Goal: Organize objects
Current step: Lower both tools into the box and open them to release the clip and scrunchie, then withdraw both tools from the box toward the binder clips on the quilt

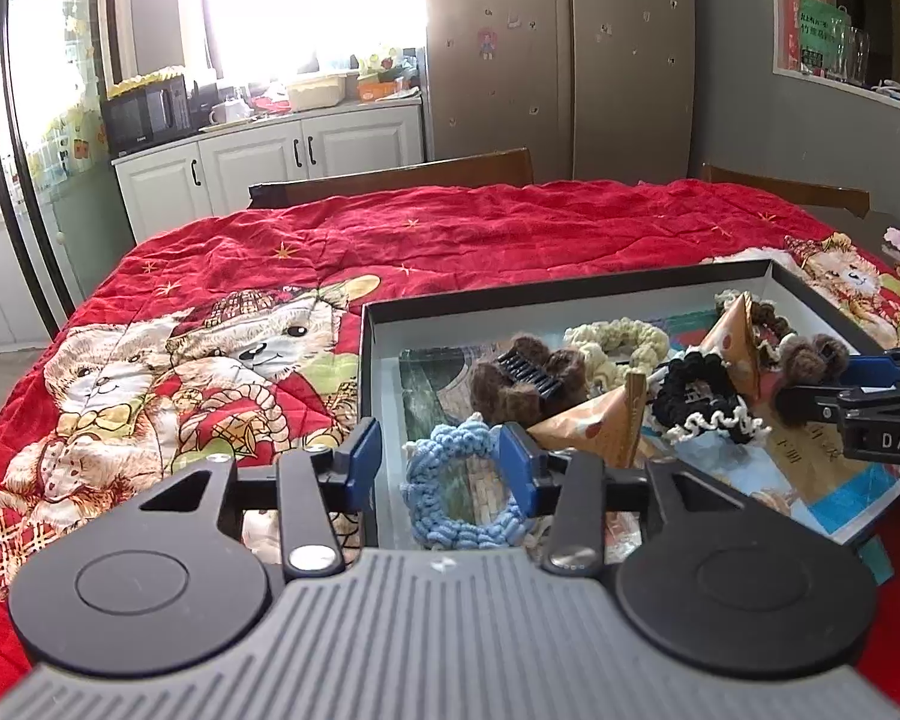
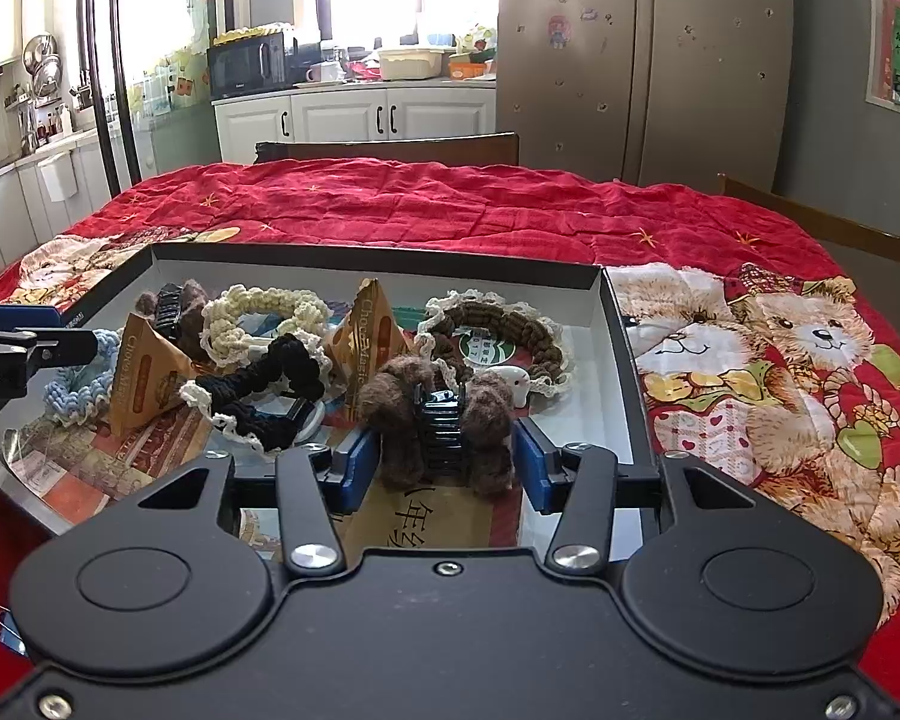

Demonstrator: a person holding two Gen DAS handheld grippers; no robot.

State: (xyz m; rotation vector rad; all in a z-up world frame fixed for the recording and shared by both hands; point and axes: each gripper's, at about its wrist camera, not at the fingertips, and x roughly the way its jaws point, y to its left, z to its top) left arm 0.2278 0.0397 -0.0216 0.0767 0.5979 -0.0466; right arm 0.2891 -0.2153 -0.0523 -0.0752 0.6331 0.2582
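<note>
A shallow black-rimmed box sits on the red quilt and holds hair ties, fuzzy claw clips and triangular snack packs. My left gripper is open over the box's near left corner, its fingers straddling the box wall, with a blue crocheted scrunchie between and just past them. My right gripper is open around a brown fuzzy claw clip that stands between its blue pads; I cannot tell whether they touch it. The right gripper also shows in the left wrist view.
In the box lie a cream scrunchie, a black one with white trim, a brown one, a second brown claw clip and orange snack packs. The bear-print quilt covers the table. Chair backs stand behind.
</note>
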